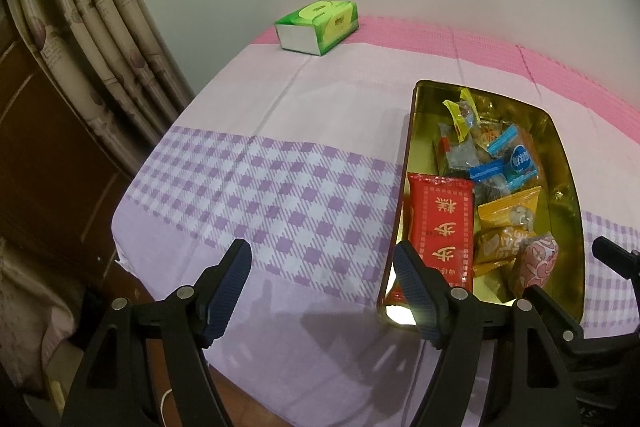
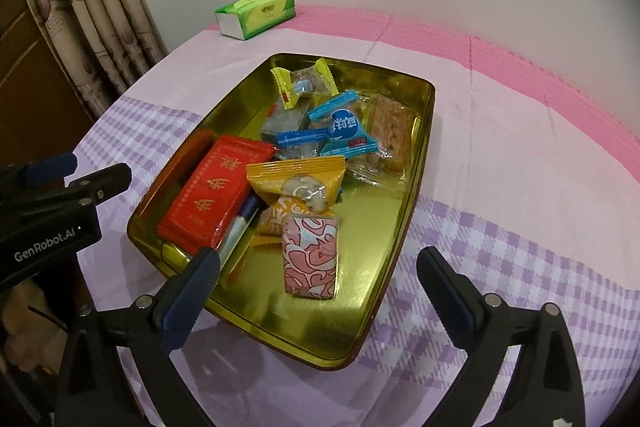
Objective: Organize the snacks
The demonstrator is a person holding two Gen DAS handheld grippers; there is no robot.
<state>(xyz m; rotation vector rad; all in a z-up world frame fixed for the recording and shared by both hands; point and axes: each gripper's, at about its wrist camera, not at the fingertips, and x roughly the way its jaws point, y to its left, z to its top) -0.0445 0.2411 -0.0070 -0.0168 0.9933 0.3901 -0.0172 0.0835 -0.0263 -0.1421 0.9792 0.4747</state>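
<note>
Black tongs – blue ribbed pads (silver screws).

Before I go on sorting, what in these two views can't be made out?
- Right wrist view: the snack under the blue packets in the gold tray, covered by them.
- Left wrist view: the red packet's near end, behind a finger.
- Both views: the tissue pack's small print, too small.
- Table front edge, hidden by both grippers.
</note>
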